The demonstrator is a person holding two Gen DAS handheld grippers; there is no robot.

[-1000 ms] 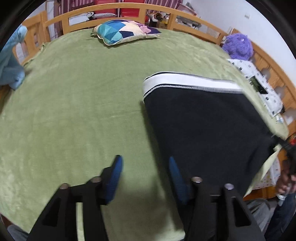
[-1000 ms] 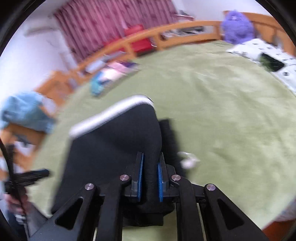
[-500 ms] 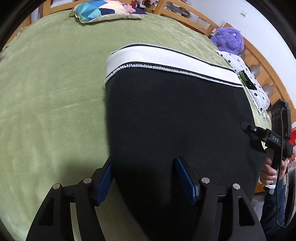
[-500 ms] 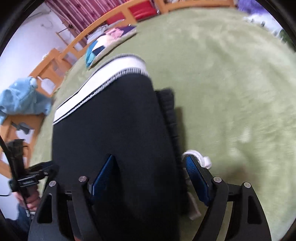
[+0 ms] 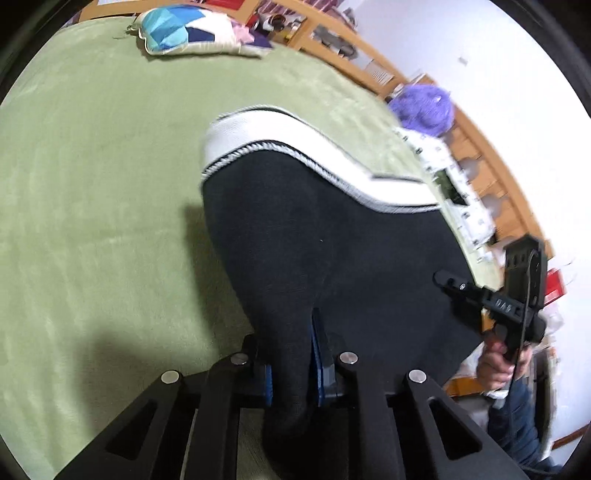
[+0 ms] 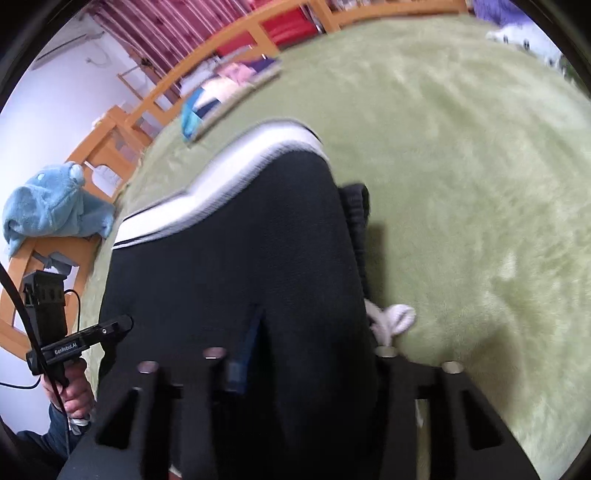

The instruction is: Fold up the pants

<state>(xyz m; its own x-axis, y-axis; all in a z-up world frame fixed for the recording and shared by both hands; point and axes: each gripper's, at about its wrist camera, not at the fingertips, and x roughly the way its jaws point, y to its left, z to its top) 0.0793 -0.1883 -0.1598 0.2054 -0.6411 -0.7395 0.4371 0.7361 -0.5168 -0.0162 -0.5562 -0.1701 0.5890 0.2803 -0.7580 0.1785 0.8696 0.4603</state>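
Leftmost, a fuzzy green blanket (image 5: 92, 184) covers the bed. Black knit pants (image 5: 314, 240) with a white ribbed waistband (image 5: 266, 129) lie toward its near edge. Having just closed, the left gripper (image 5: 291, 365) pinches their hem; the right gripper (image 6: 310, 354) clamps a thicker fold.

pants (image 5: 332, 251): 1 | grippers: 2 – left gripper (image 5: 291, 363), right gripper (image 6: 310, 347) | pillow (image 5: 184, 31): 1 | plush toys: 2 – purple plush (image 5: 424, 107), blue plush (image 6: 48, 206)

Around you lies a green blanket (image 5: 92, 177) with a patchwork pillow (image 5: 184, 31) at its far edge — beyond, a purple plush (image 5: 423, 107) and a blue plush (image 6: 48, 203).
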